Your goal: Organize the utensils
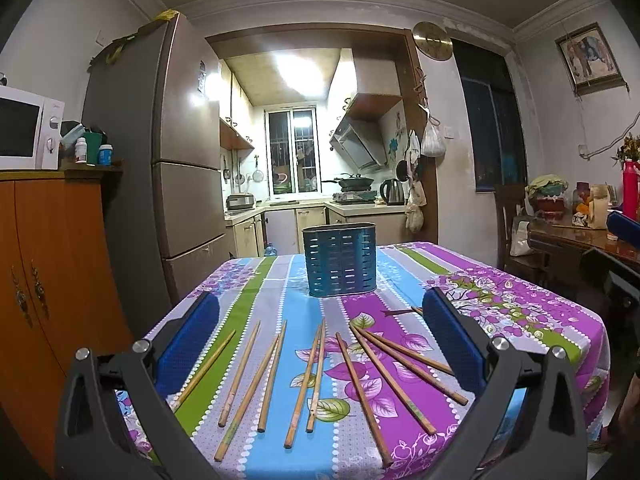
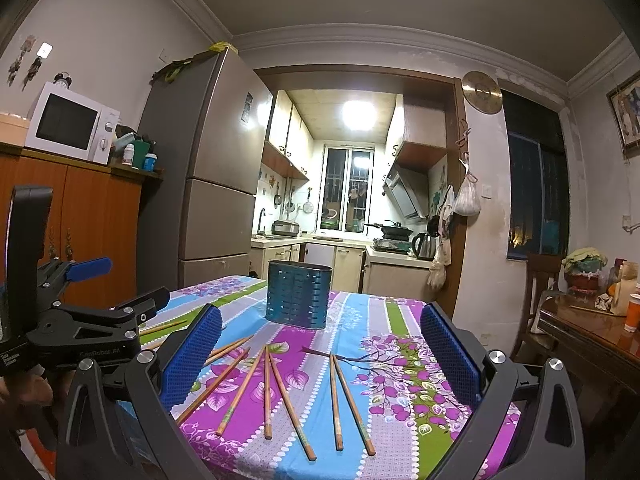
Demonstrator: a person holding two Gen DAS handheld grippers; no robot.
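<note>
- Lying loose across the floral striped tablecloth (image 1: 256, 280): slim brown wooden chopsticks (image 1: 316, 376), fanned out flat, none inside the holder.
- Standing upright beyond them at 12 o'clock: blue perforated oval metal utensil holder (image 1: 339, 259), apart from every stick, appearing empty at the rim.
- Left gripper (image 1: 320, 348) held above the near table edge, blue-padded fingers (image 1: 188, 344) spread wide apart, gripping nothing, most of the chopsticks framed between them.
- Right gripper (image 2: 320, 354) likewise spread wide and empty, blue pads (image 2: 450, 354) flanking the sticks, holder at 12 o'clock.
- Seen only from the right wrist: the left gripper's black body at 9 o'clock, part of a hand (image 2: 24, 394) wrapped round its handle, and two more chopsticks lying just past it by the table's left edge.
- Seen only from the left wrist: a short stick end peeking out beside the right-hand pad at 2 o'clock, and a sliver of the right gripper's blue pad at 3 o'clock by the frame edge.
- Shared by both views: grey tall refrigerator (image 1: 176, 152) at 10 o'clock, white microwave oven (image 2: 70, 124) on an orange wooden cabinet (image 1: 48, 264) at 9 o'clock, lit kitchen straight ahead, dark wooden side table (image 2: 588, 336) at 3 o'clock.
</note>
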